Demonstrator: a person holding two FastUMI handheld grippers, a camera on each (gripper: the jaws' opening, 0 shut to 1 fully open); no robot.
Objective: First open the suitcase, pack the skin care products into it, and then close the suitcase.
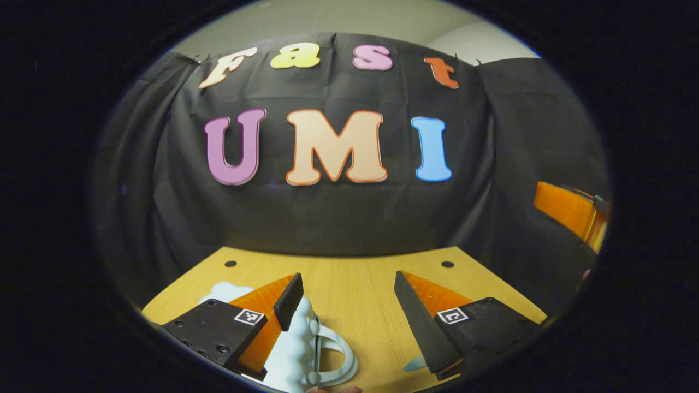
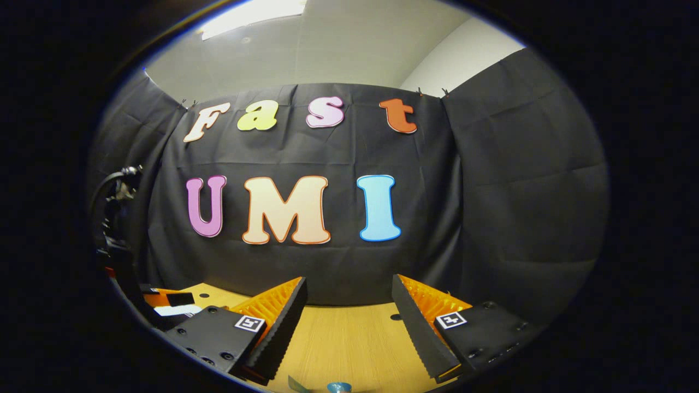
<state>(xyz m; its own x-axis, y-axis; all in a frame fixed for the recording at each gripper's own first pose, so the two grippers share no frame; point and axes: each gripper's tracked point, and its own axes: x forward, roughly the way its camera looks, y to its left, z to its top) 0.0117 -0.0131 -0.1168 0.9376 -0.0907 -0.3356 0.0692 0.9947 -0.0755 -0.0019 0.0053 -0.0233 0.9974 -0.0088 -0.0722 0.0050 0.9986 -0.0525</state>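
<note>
A small pale suitcase point(image 1: 297, 349) with a bumpy shell and a looped handle point(image 1: 341, 357) lies on the wooden table point(image 1: 349, 295), at the bottom left of the left gripper view. My left gripper point(image 1: 348, 278) is open above it. Its left finger point(image 1: 288, 300) overlaps the shell, and nothing sits between the fingers. A pale blue item point(image 1: 415, 363) peeks out beside the right finger; I cannot tell what it is. My right gripper point(image 2: 349, 281) is open over bare table point(image 2: 349, 338) and holds nothing. A small blue object point(image 2: 338, 386) shows at the bottom edge.
Black cloth walls close off the table's far side and both flanks. Two small holes point(image 1: 448, 264) mark the tabletop near the back. An orange-sided part point(image 1: 568, 210) juts in at the right edge. A black cabled body point(image 2: 117, 218) stands at the far left.
</note>
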